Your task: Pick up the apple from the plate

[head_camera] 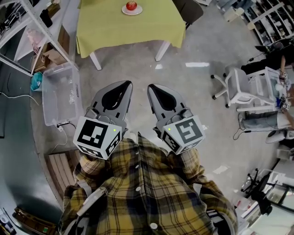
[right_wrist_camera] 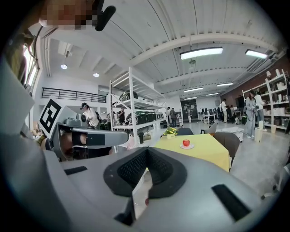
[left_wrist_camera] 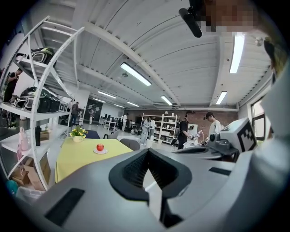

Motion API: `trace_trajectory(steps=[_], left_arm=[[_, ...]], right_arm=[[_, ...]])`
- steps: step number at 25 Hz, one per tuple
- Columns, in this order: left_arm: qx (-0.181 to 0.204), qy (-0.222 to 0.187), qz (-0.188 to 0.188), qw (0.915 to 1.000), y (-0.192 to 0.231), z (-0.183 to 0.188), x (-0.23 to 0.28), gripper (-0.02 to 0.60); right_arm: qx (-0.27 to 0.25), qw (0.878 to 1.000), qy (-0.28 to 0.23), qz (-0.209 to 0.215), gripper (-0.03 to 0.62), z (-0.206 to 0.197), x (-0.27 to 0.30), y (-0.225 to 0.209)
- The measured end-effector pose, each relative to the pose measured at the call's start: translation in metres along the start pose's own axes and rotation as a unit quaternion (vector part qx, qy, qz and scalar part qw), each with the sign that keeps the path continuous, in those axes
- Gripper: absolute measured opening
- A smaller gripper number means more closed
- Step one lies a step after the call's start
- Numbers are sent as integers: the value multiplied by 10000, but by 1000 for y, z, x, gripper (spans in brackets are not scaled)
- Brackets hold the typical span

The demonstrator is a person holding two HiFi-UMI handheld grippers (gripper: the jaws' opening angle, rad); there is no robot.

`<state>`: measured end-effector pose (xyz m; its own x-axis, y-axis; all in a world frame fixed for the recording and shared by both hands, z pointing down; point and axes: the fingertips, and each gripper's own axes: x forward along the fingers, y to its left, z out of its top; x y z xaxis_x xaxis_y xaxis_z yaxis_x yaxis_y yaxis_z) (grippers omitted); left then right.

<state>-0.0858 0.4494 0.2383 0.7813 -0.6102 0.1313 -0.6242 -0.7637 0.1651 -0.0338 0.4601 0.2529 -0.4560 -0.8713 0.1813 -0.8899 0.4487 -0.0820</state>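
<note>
A red apple (head_camera: 131, 5) sits on a small white plate (head_camera: 138, 11) on a table with a yellow cloth (head_camera: 115, 27), far ahead across the floor. The left gripper view shows the apple (left_wrist_camera: 100, 147) at left, and the right gripper view shows the apple (right_wrist_camera: 186, 142) at right. My left gripper (head_camera: 127, 84) and right gripper (head_camera: 150, 87) are held side by side close to my body, pointing toward the table. Both are far from it. The left gripper (left_wrist_camera: 147, 150) is shut and empty. The right gripper (right_wrist_camera: 146, 149) also has its tips together with nothing between them.
A clear plastic bin (head_camera: 59, 92) stands on the floor at left beside white shelving (head_camera: 27, 41). A white office chair (head_camera: 239, 87) is at right, and a dark chair (head_camera: 190, 11) by the table. A flower pot (left_wrist_camera: 78, 133) stands on the table. Several people stand in the background.
</note>
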Motion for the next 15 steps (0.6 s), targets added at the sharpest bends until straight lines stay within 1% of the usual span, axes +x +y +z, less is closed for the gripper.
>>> trace_trajectory(steps=[5,12,15], left_arm=[[-4,4,-109,9999,35,12,33,8],[21,16,-277,9996,96,34,76,6],[32,52,-357,9993,119,39,91,8]], right_arm=[[-2,10000,15,-54,-6,10,41,-22],[1,9997,21,-227,-6,32,111,-51],[35,9992,168,-353,-6,32,136,-61]])
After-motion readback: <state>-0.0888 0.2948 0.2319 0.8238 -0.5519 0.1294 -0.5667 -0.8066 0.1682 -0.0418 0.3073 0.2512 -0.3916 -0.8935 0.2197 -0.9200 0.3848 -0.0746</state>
